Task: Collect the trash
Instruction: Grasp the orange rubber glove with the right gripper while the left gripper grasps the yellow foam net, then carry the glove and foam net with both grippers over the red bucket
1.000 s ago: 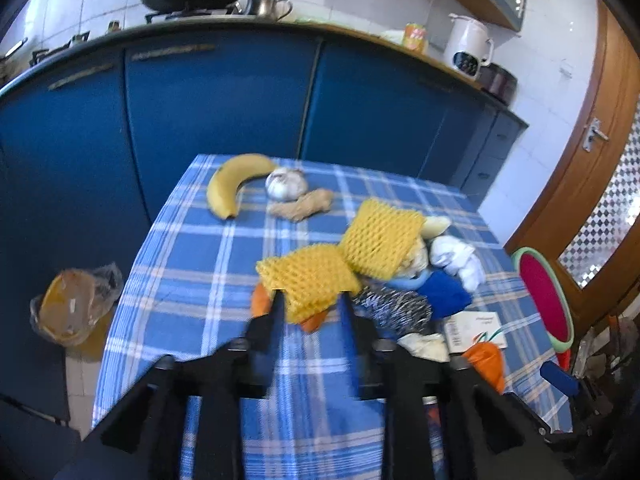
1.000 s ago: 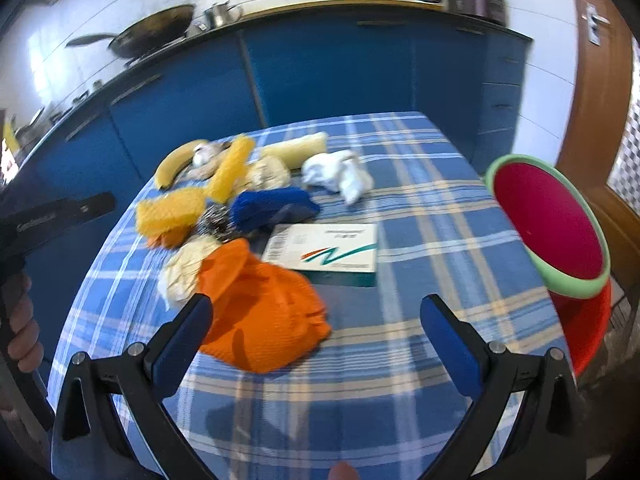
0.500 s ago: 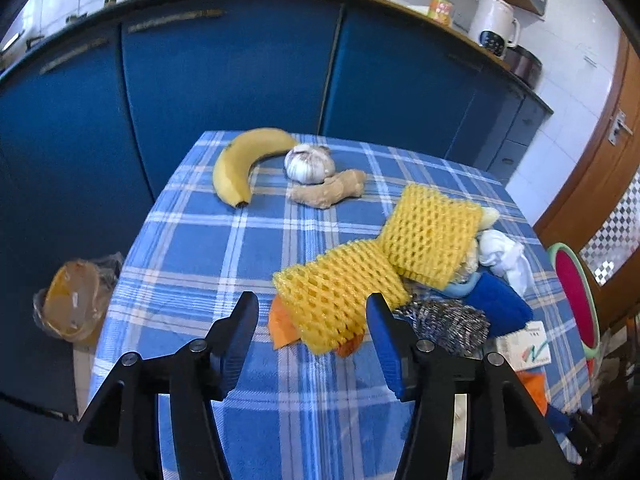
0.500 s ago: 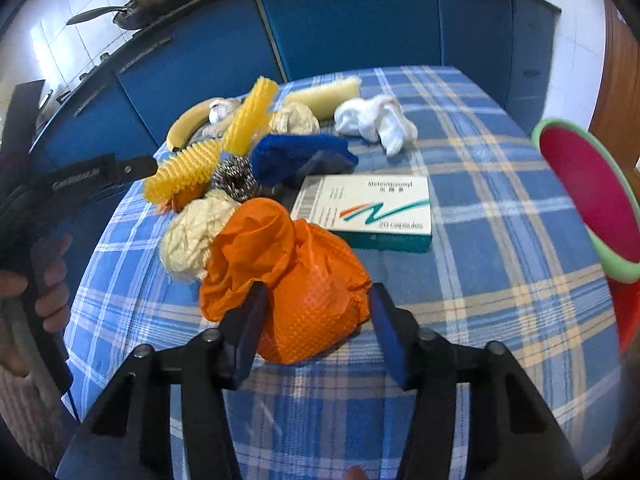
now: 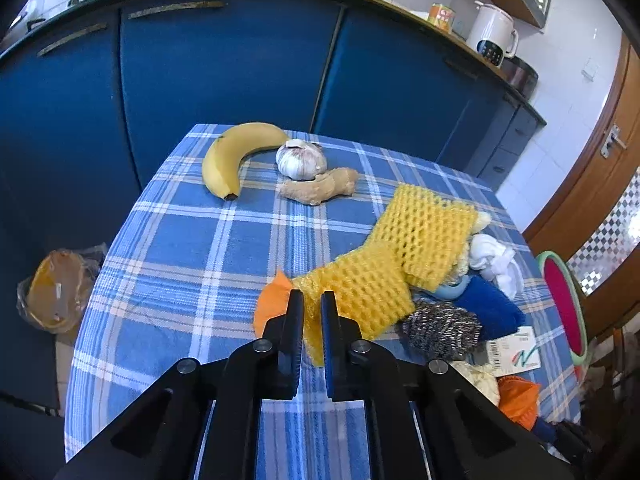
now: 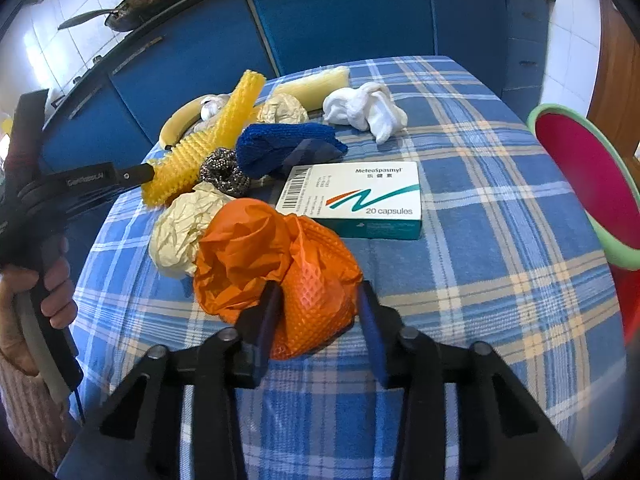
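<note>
While lying lengthwise away from pinching left gripper (image 5: 311, 304): yellow foam net (image 5: 360, 284), right fingers (image 6: 266, 312) squeezing orange glove (image 6: 280, 264).

left gripper (image 5: 311, 300): clamped | right gripper (image 6: 318, 296): closing, gripping

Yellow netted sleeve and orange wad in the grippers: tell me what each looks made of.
Yellow netted sleeve: soft foam mesh, matte, with open honeycomb holes; likely fruit padding. Orange wad: thin crumpled plastic or rubber, slightly glossy, part embossed with a diamond texture; possibly a glove.
</note>
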{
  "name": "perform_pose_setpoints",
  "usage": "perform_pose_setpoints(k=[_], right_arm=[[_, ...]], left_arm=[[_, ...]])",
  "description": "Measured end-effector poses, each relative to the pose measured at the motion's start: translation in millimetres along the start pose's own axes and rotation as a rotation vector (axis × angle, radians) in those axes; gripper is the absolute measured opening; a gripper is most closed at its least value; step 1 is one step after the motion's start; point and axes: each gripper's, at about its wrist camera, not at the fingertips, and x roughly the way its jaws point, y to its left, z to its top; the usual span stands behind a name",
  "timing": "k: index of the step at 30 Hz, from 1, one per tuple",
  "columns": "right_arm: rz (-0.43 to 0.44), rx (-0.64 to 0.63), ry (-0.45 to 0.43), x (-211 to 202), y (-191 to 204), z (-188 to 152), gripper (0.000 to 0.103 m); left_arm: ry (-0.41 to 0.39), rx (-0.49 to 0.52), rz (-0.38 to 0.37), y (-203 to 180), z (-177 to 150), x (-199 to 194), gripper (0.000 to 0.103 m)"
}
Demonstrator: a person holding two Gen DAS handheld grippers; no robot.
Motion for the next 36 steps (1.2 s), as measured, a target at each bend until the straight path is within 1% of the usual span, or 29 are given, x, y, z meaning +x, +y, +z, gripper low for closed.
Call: perform_pose_setpoints(k=[1, 5, 14, 18, 22, 27, 31, 36], right_arm=[[0.011, 0.013, 0.005, -1, -2, -1, 0.025], [0.029, 0.007, -0.017, -9, -2, -3, 0.016], [0.032, -0.024, -0.114, -47, 0, -4, 0.014], [0.025, -0.022, -0.159, -66, -4, -3, 0.014], [0.007, -0.011, -0.208, -86, -15, -1, 0.013], [-0.036, 0.005, -0.259, -110, -36, 2, 0.013], [-0.080, 0.023, -0.286, -126, -58, 7, 0.013], [-0.137, 0.059, -0.312, -141, -94, 12, 0.013]], left_arm=[[-0.005, -0.001, -0.004, -1, 0, -3, 0.008], [-0.051, 0.016, -0.023, -6, 0, -26, 0.008], [-0.162, 0.081, -0.088, -32, 7, -80, 0.008], [-0.189, 0.121, -0.108, -48, 8, -97, 0.008], [-0.195, 0.156, -0.122, -68, 7, -104, 0.008], [-0.188, 0.195, -0.144, -97, 6, -103, 0.008], [-0.175, 0.229, -0.159, -121, 5, -98, 0.008], [-0.147, 0.287, -0.187, -163, 1, -85, 0.008]])
